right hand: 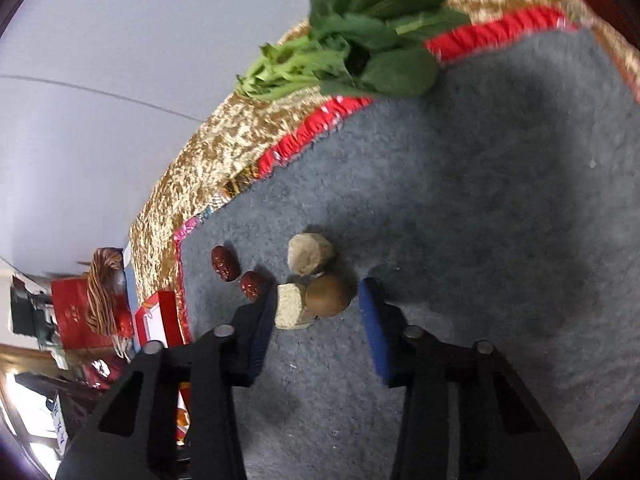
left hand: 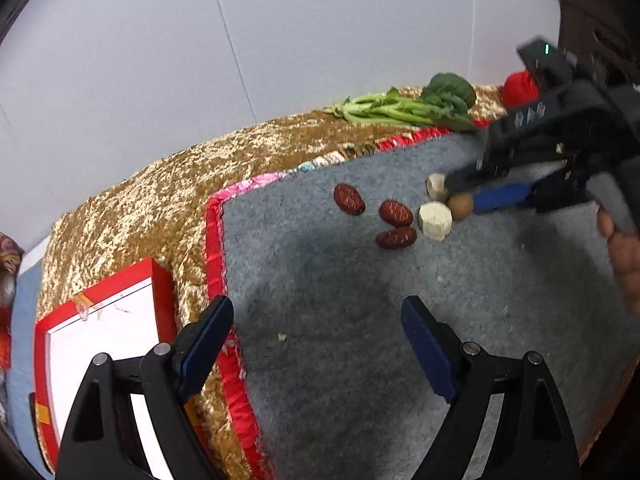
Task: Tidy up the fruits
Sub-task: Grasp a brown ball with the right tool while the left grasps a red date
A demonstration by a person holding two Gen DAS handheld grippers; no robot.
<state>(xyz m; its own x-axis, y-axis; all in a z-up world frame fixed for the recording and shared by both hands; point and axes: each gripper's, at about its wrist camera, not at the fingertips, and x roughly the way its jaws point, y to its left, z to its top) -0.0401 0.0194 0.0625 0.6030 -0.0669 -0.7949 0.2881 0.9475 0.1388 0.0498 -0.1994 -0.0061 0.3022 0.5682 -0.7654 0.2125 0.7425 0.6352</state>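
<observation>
Right gripper (right hand: 316, 320): jaws apart around round brown fruit (right hand: 327, 294), no long axis.
Left gripper (left hand: 318, 344): jaws apart, empty.
Red dates (left hand: 395, 213): long axes differ.

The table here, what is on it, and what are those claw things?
Red dates: three, dark red, grey mat centre.
Pale chunks: two, cream, beside the dates.
Round fruit: one, brown, touching both chunks, between the right claw's fingers.
Leafy greens: one bunch, green, far edge on the gold cloth.
Grey mat: one, red-trimmed.
Box: one, red with white inside, left.
Left claw: black, blue pads, open, holding nothing.
Right claw: same, open around the round fruit.
Hand: one, right edge.
</observation>
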